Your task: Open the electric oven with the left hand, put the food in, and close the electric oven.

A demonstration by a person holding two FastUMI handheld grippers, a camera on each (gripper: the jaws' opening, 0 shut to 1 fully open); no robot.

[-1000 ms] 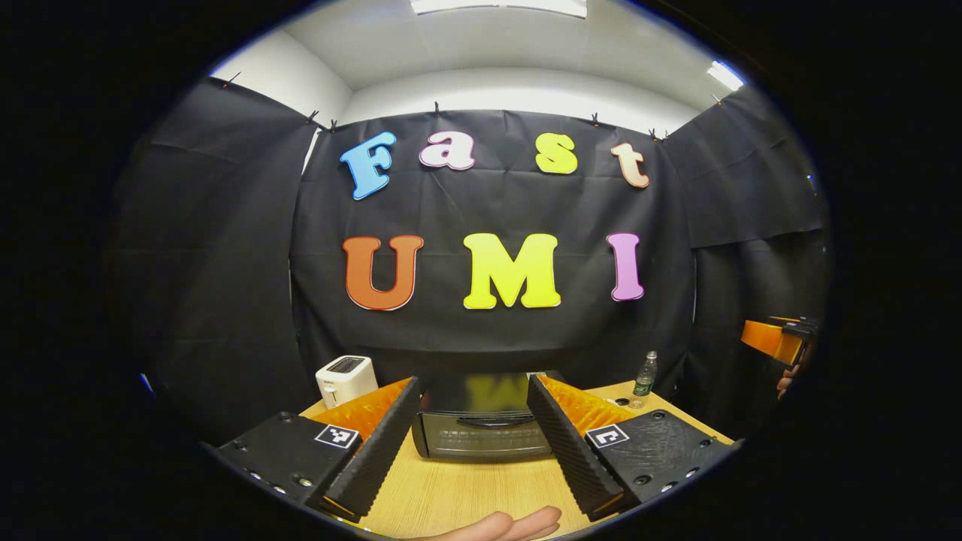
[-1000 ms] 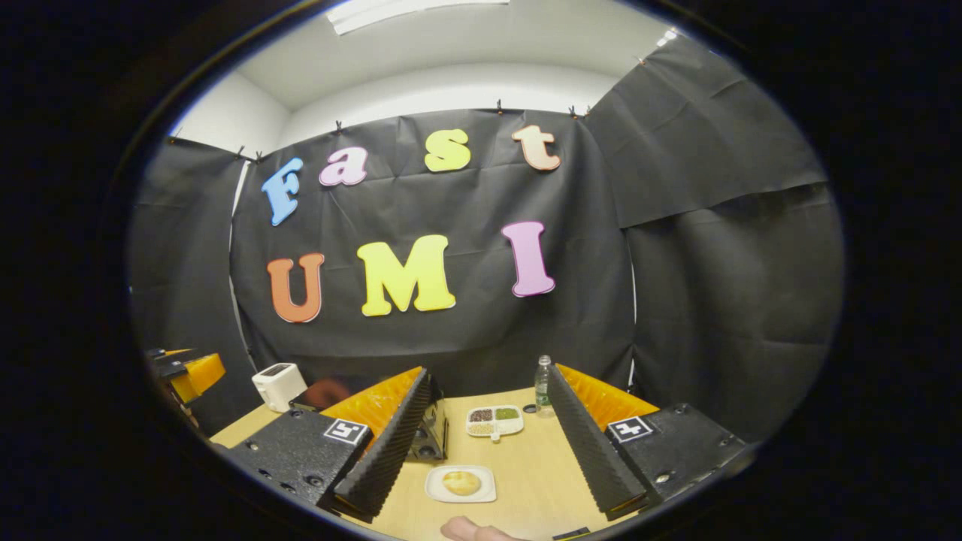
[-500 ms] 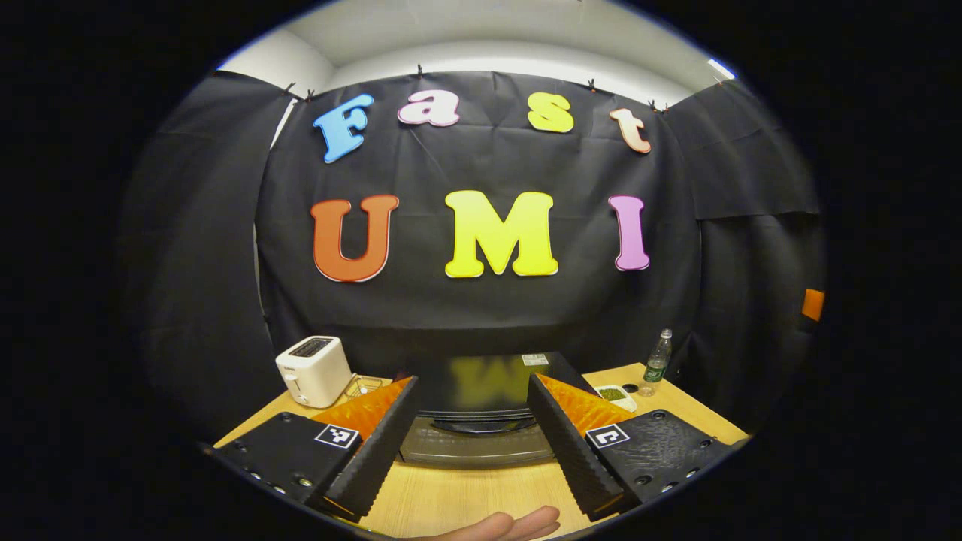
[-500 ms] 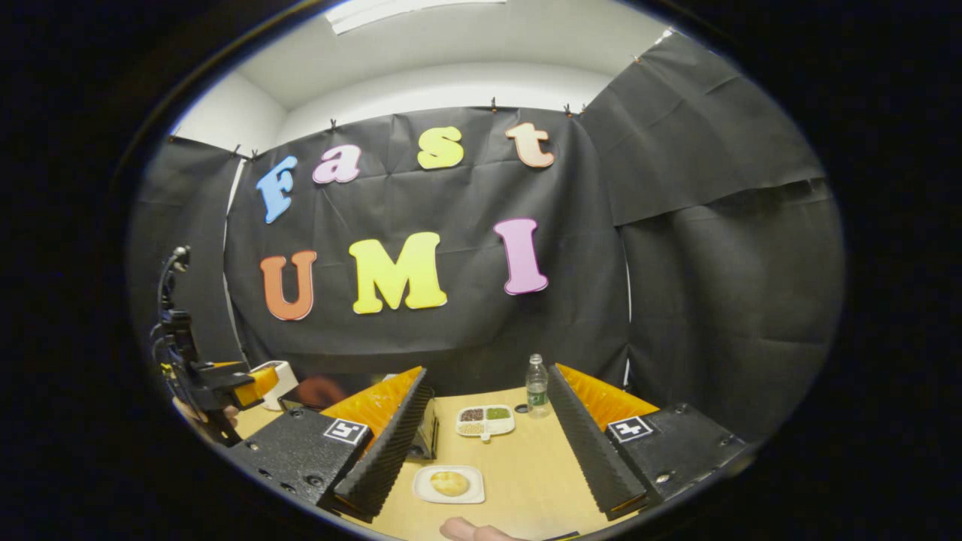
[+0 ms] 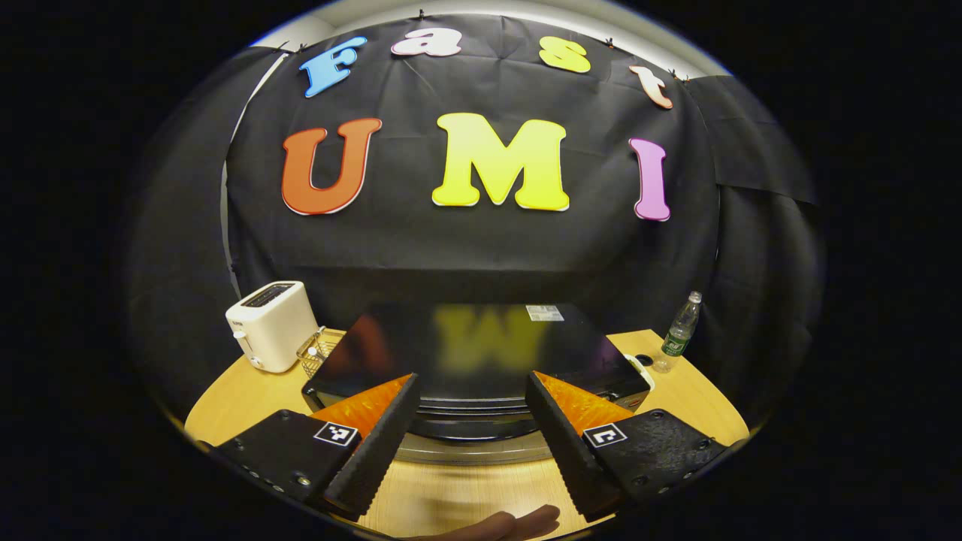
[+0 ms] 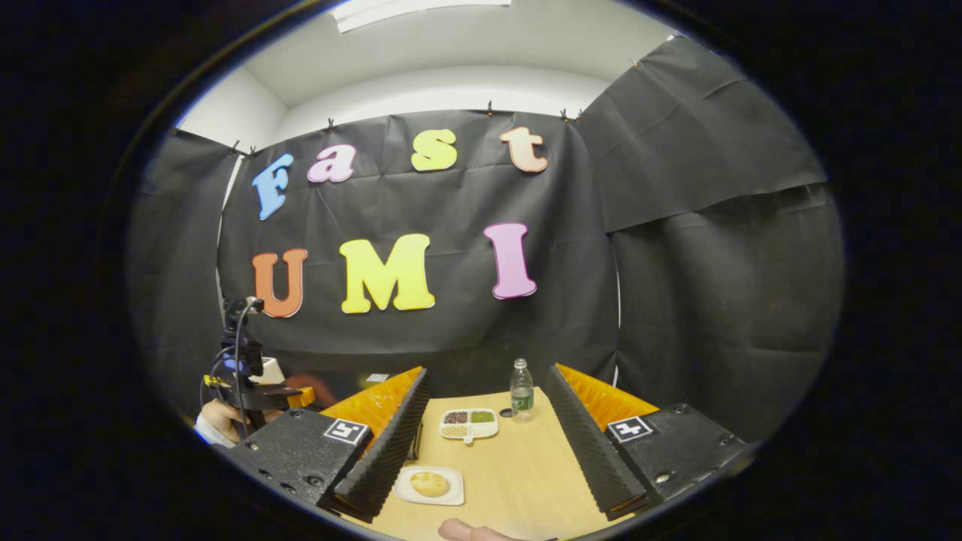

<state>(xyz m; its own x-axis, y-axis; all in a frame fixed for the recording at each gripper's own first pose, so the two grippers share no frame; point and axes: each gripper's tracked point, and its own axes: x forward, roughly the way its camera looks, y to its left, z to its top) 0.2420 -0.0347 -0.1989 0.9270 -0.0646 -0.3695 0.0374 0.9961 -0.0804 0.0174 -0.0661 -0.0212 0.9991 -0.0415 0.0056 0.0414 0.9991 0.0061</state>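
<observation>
Here the pale wooden table carries everything, and the biggest thing on it is the glossy black electric oven, dead ahead of my left gripper. Its door is shut, and the dark curved handle runs crosswise, left to right, just past my left fingertips and between them. My left fingers stand spread wide, holding nothing, so the handle's long axis lies across the gap, not along it. I judge the coming move to be a short push forward and down onto that bar, then a pull toward me. The left gripper is plainly the nearer one to the oven.

A white toaster stands to the oven's left, and a clear plastic water bottle to its right, both apart from it.

My right gripper is also spread and empty, hanging over the table. The food, a round golden bun on a small white rectangular plate, lies low and just left of its centre line, near the left finger. Farther off sits a white divided dish of dark and green grains.
</observation>
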